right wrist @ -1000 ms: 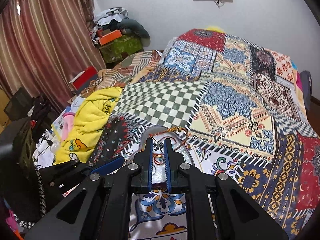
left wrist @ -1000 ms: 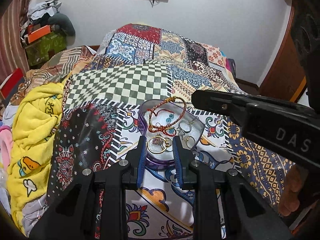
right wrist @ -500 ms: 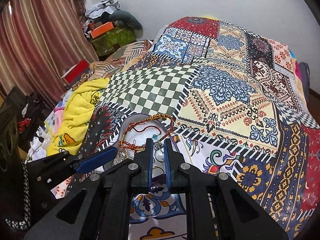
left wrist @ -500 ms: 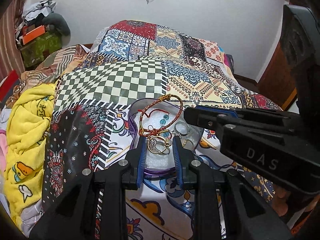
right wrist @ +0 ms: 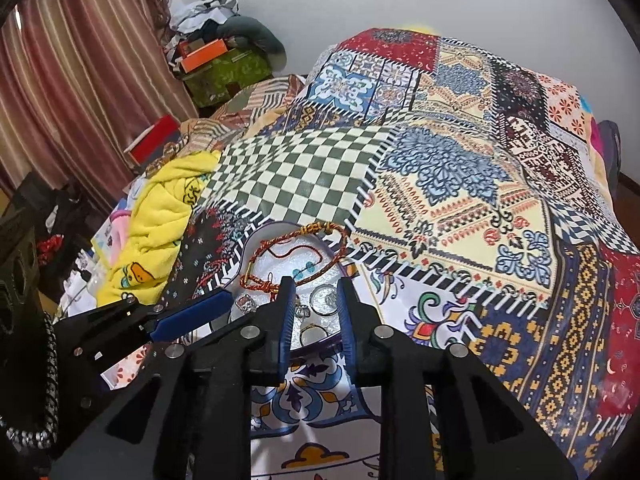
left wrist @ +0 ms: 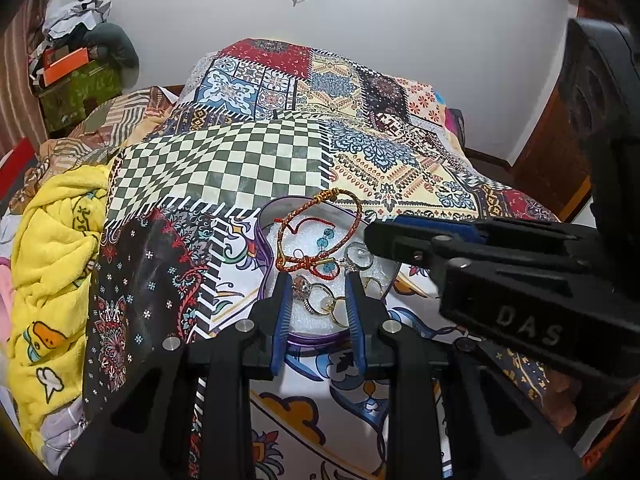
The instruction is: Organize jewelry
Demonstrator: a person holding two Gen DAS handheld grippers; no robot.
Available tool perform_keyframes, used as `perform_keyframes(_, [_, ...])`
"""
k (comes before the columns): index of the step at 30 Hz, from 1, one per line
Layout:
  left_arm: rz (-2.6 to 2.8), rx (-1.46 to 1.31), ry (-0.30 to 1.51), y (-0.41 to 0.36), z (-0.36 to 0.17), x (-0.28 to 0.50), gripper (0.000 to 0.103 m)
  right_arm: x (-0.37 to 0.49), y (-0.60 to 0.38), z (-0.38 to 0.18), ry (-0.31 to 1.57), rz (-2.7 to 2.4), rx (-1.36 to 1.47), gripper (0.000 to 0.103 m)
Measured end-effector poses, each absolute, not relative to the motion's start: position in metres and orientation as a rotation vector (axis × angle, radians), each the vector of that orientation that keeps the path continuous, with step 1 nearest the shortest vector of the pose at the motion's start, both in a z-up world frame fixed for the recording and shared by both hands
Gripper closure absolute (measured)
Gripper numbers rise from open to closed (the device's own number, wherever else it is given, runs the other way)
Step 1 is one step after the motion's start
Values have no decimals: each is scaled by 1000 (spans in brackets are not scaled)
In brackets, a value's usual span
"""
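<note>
Jewelry, small gold metal rings [left wrist: 320, 304] and limp red-gold braided cord bracelet [left wrist: 320, 236] in purple-rimmed tray [left wrist: 316, 338], looks light, slippery; pinch cord; left tongs [left wrist: 318, 280] and right tongs [right wrist: 314, 286] released.

Your right hand-held gripper [left wrist: 384, 236] crosses over the tray's [left wrist: 265, 240] right side, blocking approach from there. Bed [left wrist: 240, 168] beyond & left of tray lies open; yellow towel [left wrist: 52, 248] heaped further left.

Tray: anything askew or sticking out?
Yes. The braided bracelet doesn't lie flat in the tray: its far loop rides up over the far rim onto the bedspread. The rings sit inside, in a loose cluster. Both the left gripper and right gripper are open, holding nothing.
</note>
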State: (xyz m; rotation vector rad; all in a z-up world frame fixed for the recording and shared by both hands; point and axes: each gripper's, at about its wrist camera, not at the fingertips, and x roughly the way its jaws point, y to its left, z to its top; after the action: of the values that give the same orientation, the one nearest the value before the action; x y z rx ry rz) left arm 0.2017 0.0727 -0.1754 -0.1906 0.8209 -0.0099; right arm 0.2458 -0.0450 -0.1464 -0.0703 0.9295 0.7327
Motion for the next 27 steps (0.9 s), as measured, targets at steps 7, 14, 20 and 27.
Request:
perform_keyframes(7, [10,-206,783,79,-156,191,78,236,-60,-116,865,727,-47,84])
perform_keyframes(14, [34,-209,672,84,-107,166,78,211,-74,-74,758,718,-44,84])
perform_keyframes(20, [41,-196,532,78,-52,127,78,170,-95,-24,608,702,-25,84])
perform_keyframes(27, [31,-159,337,61,12,67,71,108,-124,32,394,681,22,84])
